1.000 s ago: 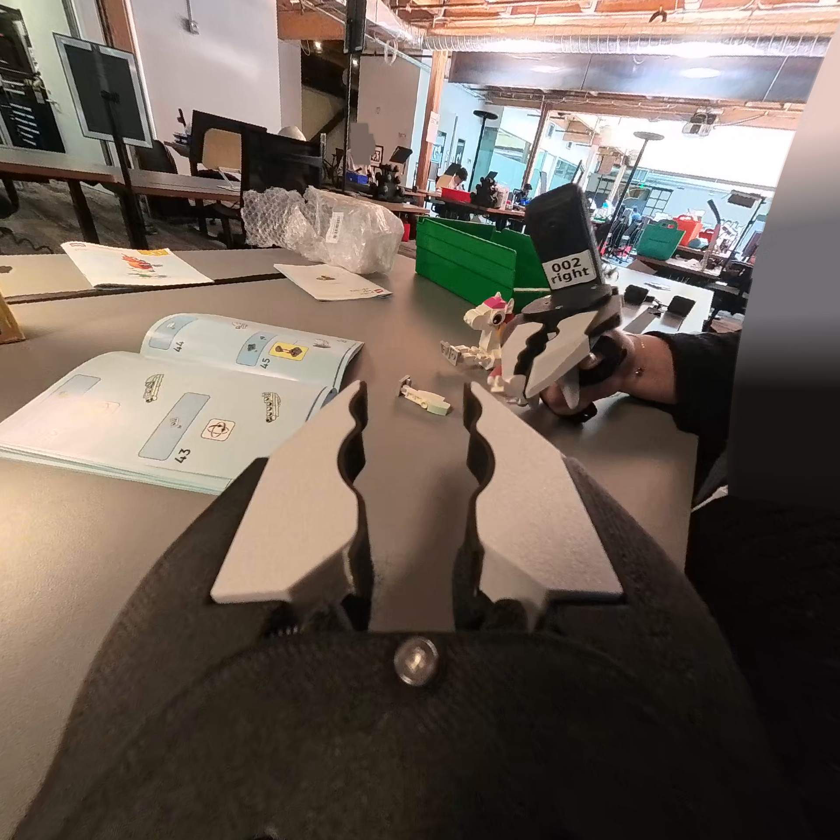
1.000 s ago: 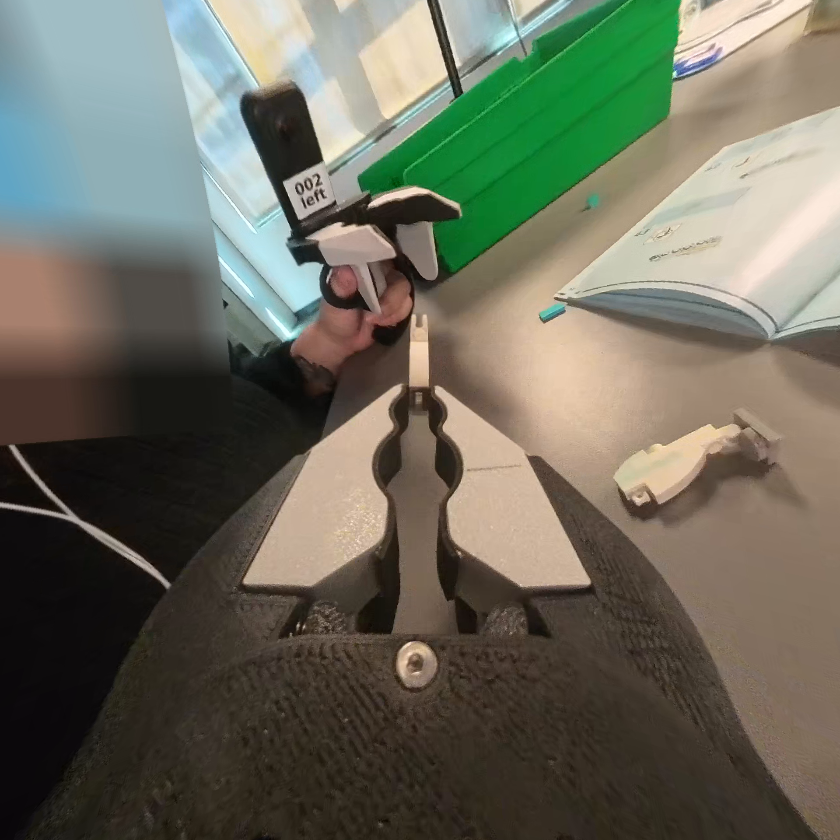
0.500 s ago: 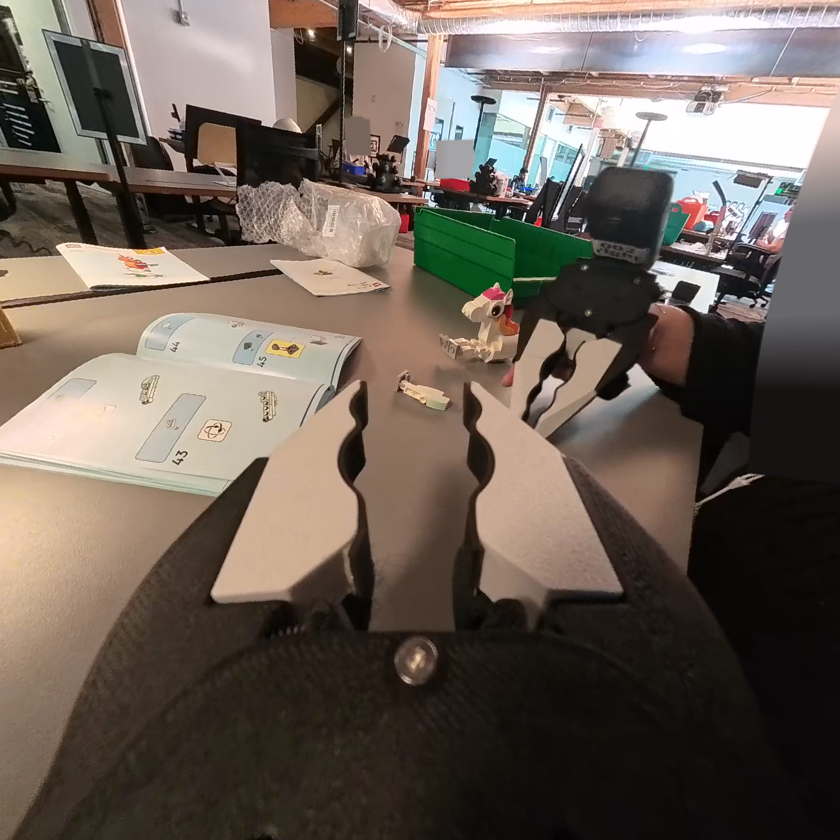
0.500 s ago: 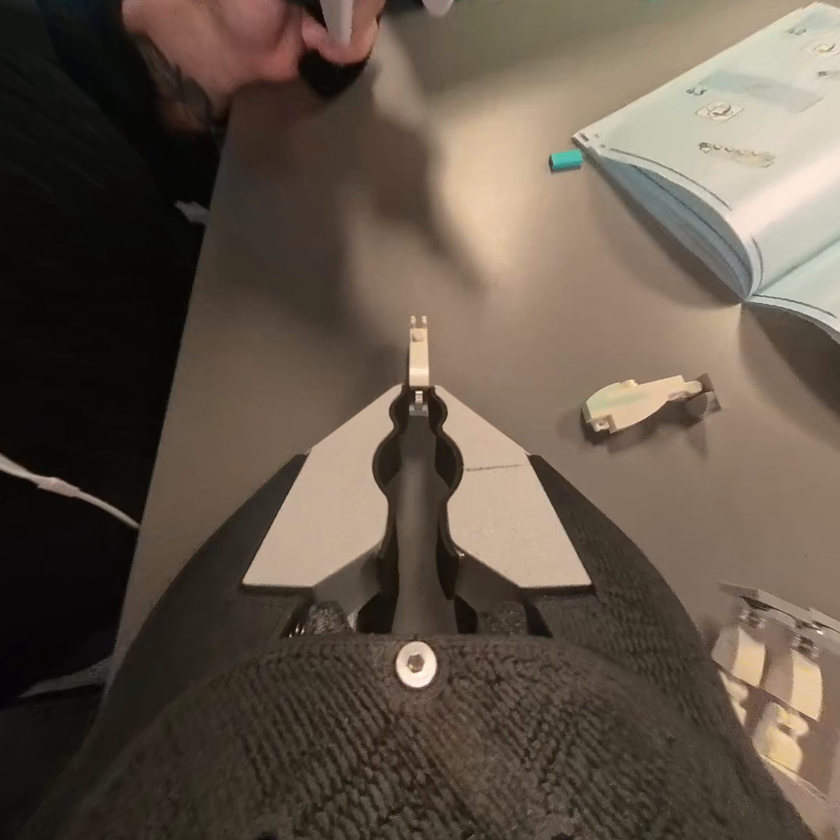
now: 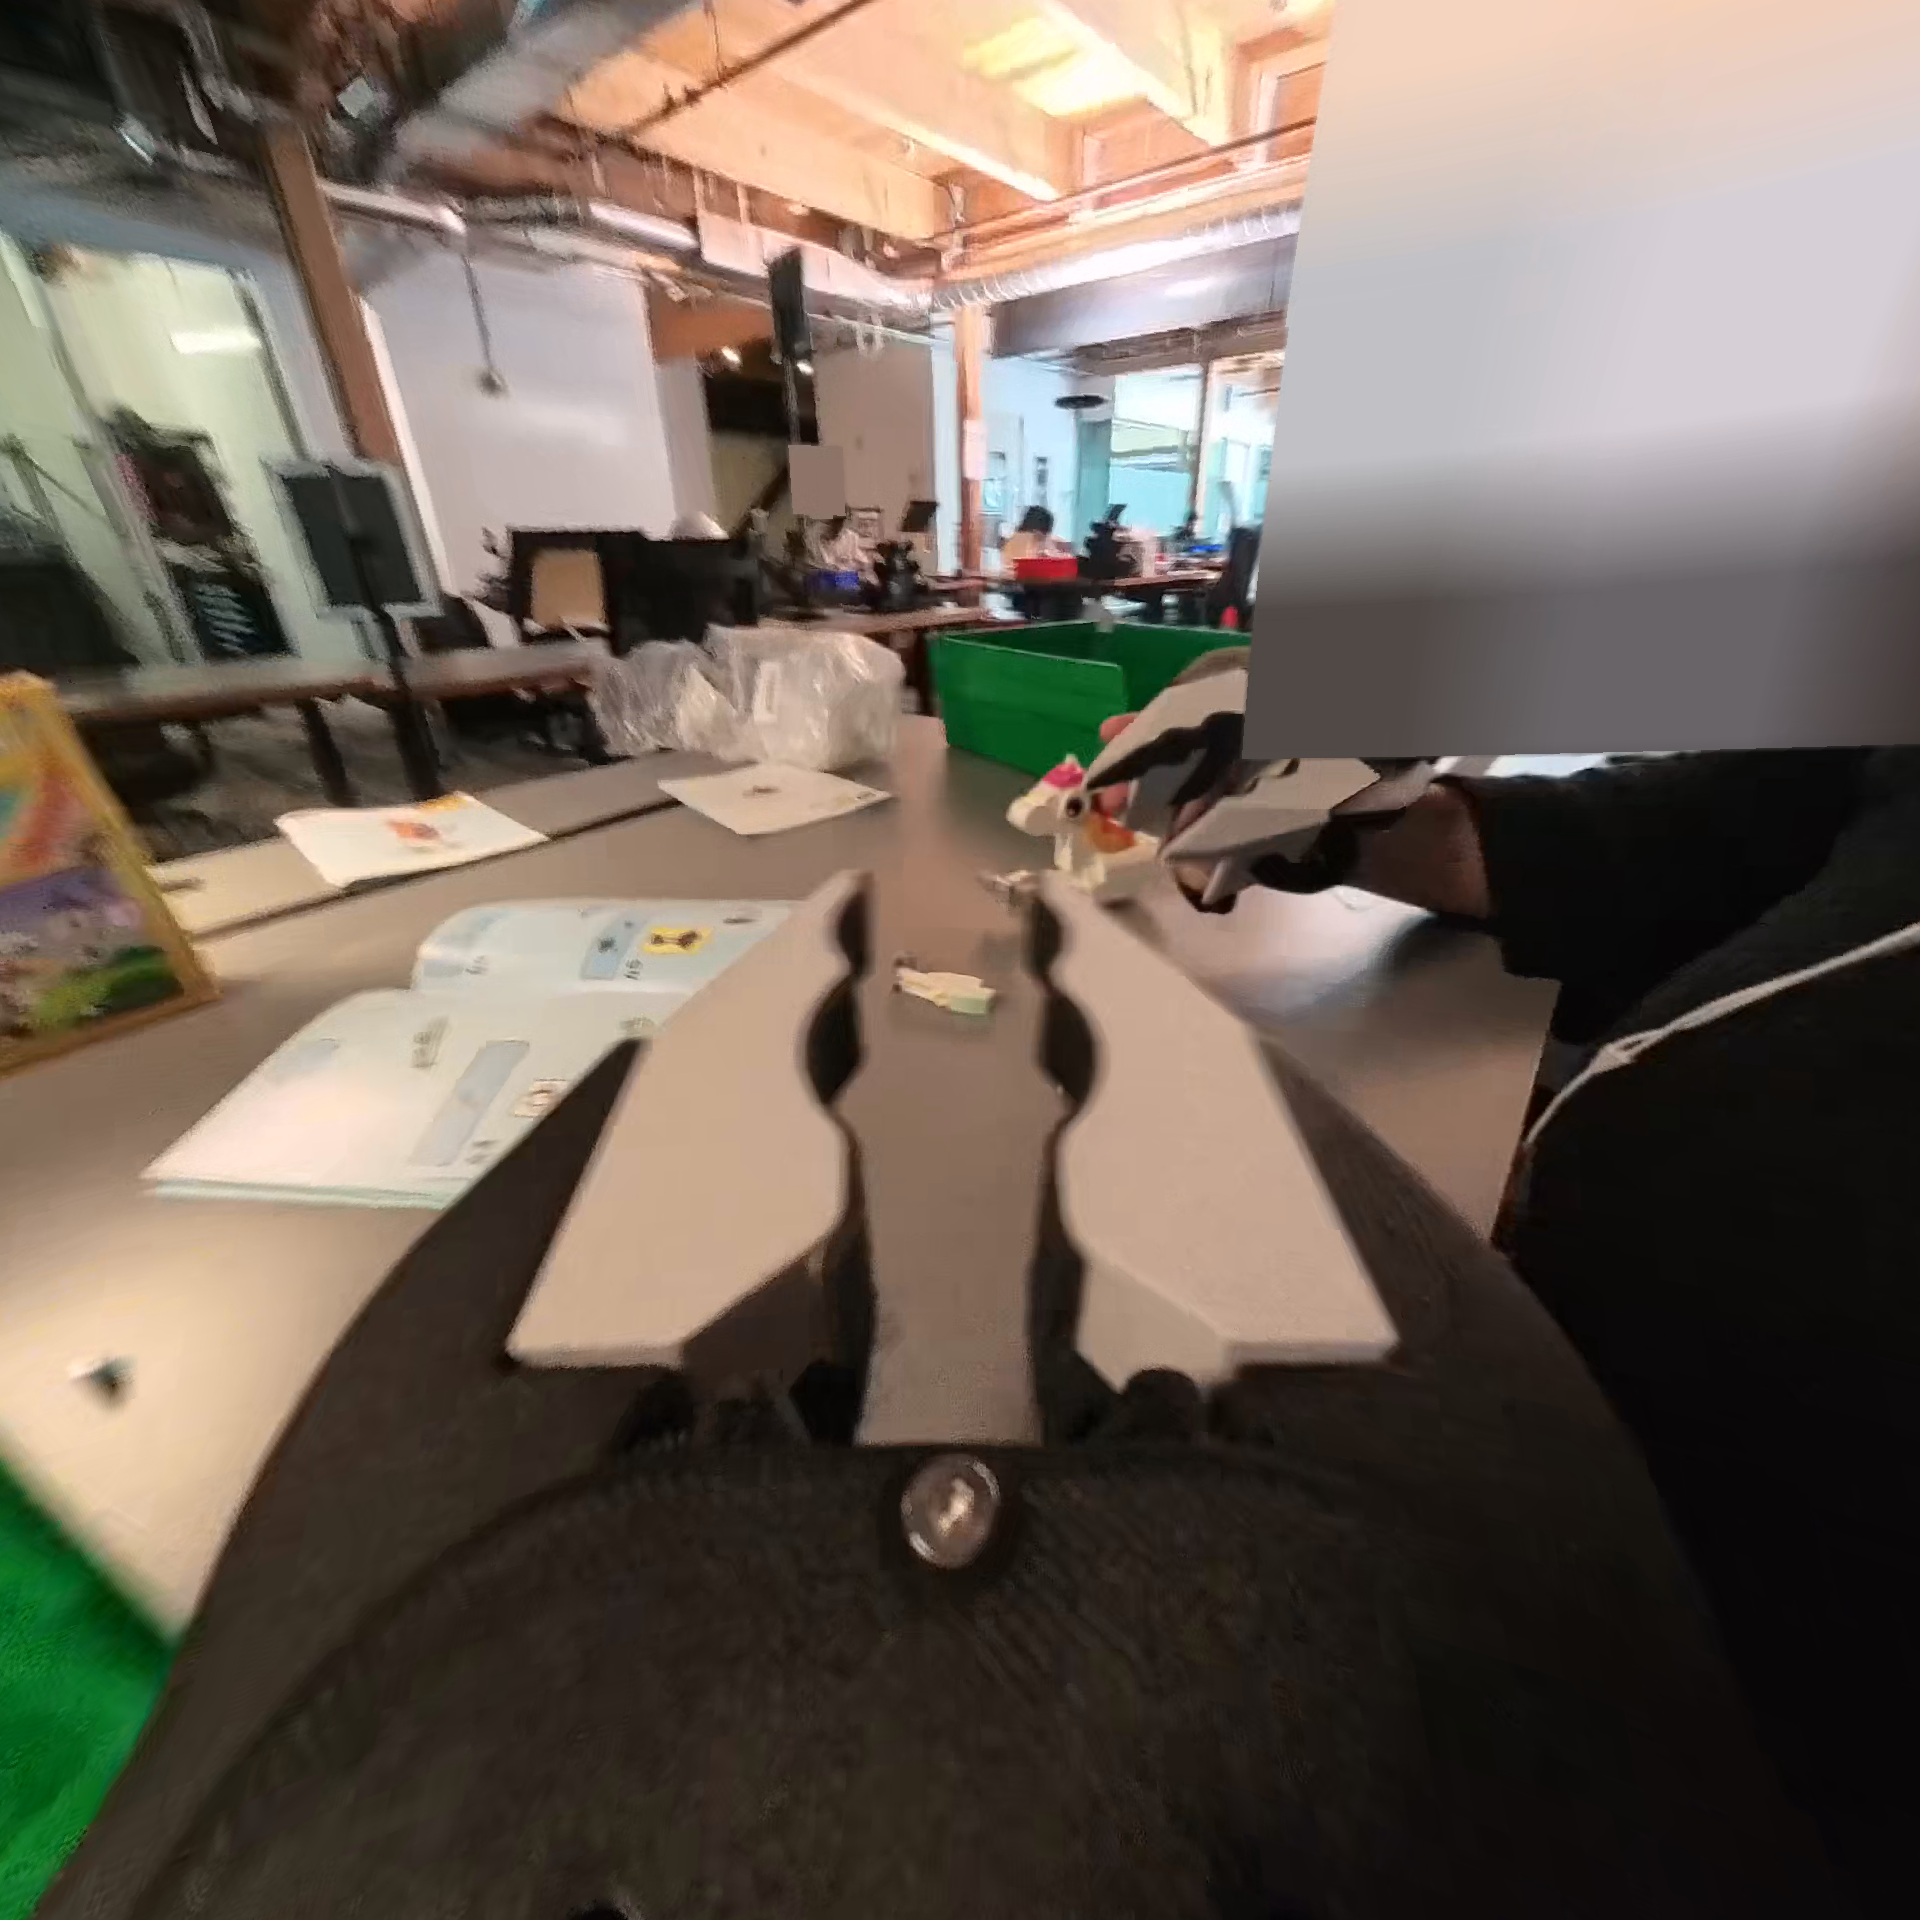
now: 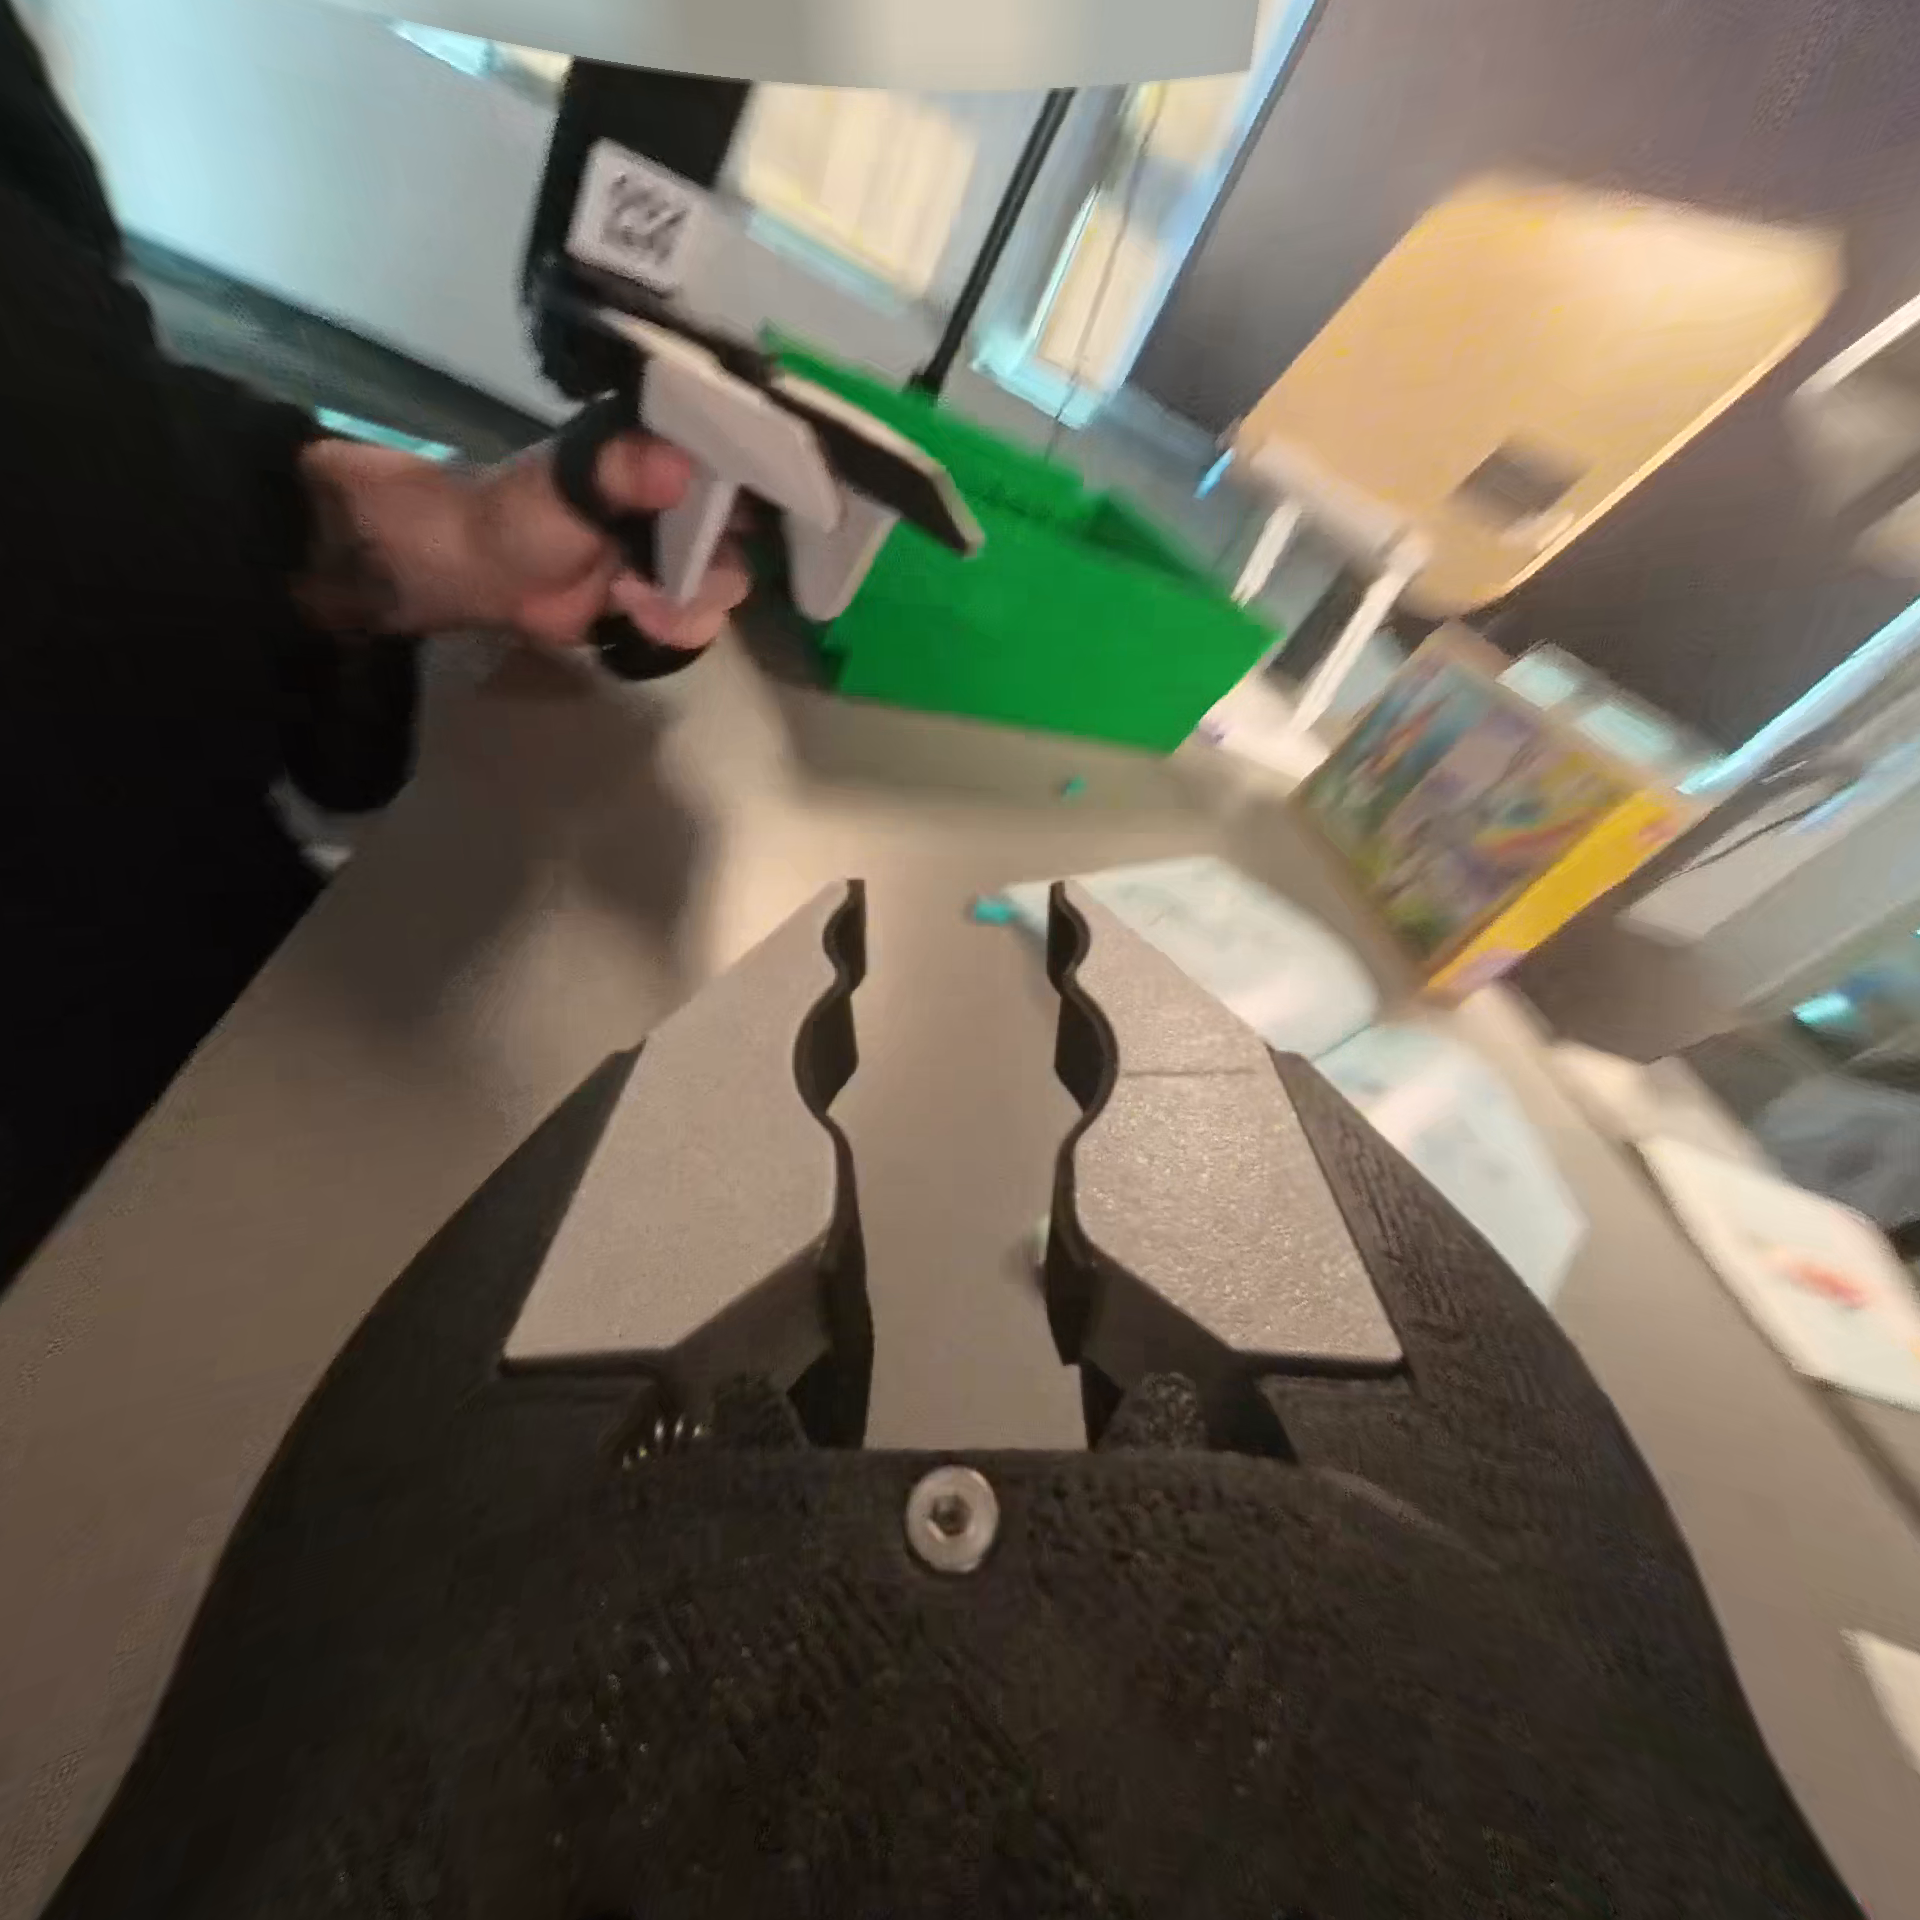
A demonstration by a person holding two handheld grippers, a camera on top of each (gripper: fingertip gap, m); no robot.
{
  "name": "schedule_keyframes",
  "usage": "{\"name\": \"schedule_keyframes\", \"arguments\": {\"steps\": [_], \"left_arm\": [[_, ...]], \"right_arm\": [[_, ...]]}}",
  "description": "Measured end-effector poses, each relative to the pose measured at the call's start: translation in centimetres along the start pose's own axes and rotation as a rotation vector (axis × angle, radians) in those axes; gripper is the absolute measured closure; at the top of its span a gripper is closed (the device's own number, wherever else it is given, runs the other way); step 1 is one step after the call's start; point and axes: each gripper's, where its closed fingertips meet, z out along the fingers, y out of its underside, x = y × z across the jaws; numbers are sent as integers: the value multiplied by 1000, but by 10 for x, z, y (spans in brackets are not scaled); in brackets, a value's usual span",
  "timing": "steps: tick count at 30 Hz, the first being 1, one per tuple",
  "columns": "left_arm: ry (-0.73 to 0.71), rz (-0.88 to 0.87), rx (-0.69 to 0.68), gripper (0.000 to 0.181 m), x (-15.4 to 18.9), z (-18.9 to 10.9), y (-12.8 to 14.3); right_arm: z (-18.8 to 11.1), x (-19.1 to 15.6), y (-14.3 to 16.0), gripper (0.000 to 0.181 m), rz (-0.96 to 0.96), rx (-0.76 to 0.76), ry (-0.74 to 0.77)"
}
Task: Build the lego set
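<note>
My left gripper [image 5: 948,904] is open and empty, low over the grey table [image 5: 1299,997]. A small white and pale-green lego piece [image 5: 945,987] lies on the table just beyond its fingertips. A white lego unicorn [image 5: 1081,831] with a pink mane stands farther back. My right gripper [image 6: 954,904] is open and empty in its own blurred view. In the left wrist view the right gripper [image 5: 1143,810] sits right beside the unicorn, fingers apart. The left gripper [image 6: 894,561] also shows in the right wrist view, held by a hand.
An open instruction booklet [image 5: 468,1039] lies to the left, with a colourful lego box [image 5: 62,883] beyond it. A green bin [image 5: 1039,686], a plastic bag [image 5: 769,686] and loose sheets sit at the back. A teal piece [image 6: 987,912] lies by the booklet [image 6: 1195,935]. Left tips to right tips: about 12 centimeters. Left tips and right tips are each some 15 centimeters from the teal piece [image 6: 987,912].
My right gripper was shut on a thin white piece; now it is open and empty and has swung over beside the unicorn. The left gripper has pulled back and tilted up.
</note>
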Motion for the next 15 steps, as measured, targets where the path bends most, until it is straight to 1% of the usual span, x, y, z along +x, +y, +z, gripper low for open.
{"name": "schedule_keyframes", "arguments": {"steps": [1,2,4,6,9,10,11,12,13,15], "left_arm": [[-51,43,-2,179,-1,-12,-6],[-121,98,-9,181,-5,-25,-13],[-252,202,-14,181,-15,-55,-33],[-403,264,-49,176,-37,-89,-53],[-658,312,-172,164,-93,-144,-74],[-713,316,-225,161,-111,-160,-78],[-728,314,-296,160,-128,-171,-77],[-703,310,-392,159,-143,-177,-72],[-653,283,-511,158,-156,-182,-61],[-535,174,-788,153,-179,-190,-29]], "right_arm": [[-5,6,-7,152,-36,48,70],[-9,11,-13,154,-64,79,136],[-17,21,-17,156,-109,84,258],[-25,32,-18,156,-136,65,384],[-42,51,-17,160,-180,33,594],[-48,56,-17,163,-199,17,654],[-54,61,-16,164,-217,-1,710],[-59,66,-16,165,-230,-16,761],[-62,70,-16,165,-234,-29,800],[-65,75,-13,165,-218,-48,845]]}}
